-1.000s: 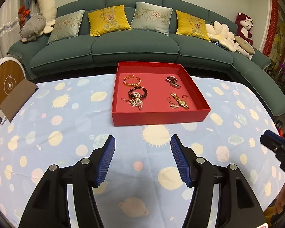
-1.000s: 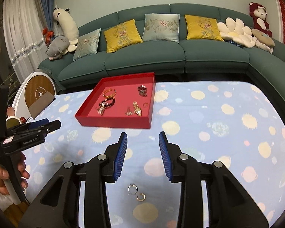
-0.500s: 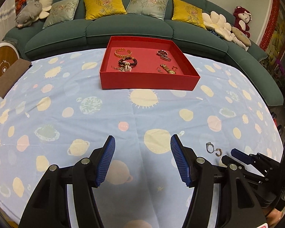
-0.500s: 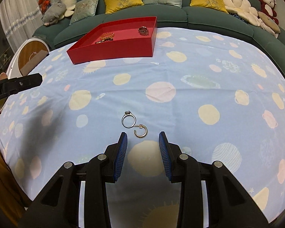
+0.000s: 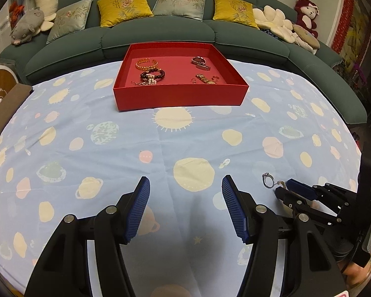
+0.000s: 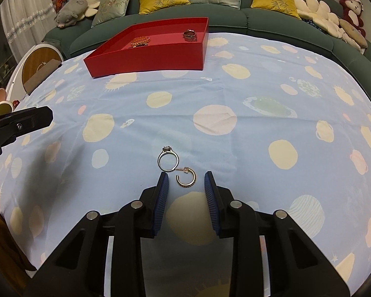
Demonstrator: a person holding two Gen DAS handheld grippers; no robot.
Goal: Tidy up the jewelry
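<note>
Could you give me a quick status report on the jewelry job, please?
Both grippers open, empty. Right gripper straddles the gold hoop earring; silver ring lies just beyond. Red tray far off, path unobstructed.

Right claw [image 6: 186, 182] open around gold hoop earring [image 6: 186, 179], silver ring [image 6: 168, 160] just beyond, red tray [image 6: 146, 58] far

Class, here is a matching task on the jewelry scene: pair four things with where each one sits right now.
Things:
1. gold hoop earring
2. silver ring
3. gold bangle
4. left gripper

Places:
A. inside the red tray, at its far left
B. on the tablecloth, between the open fingers of the right gripper
C. on the tablecloth just beyond the right gripper's left fingertip
D. open over bare cloth, with nothing between its fingers

Pairs: 1-B, 2-C, 3-A, 4-D
</note>
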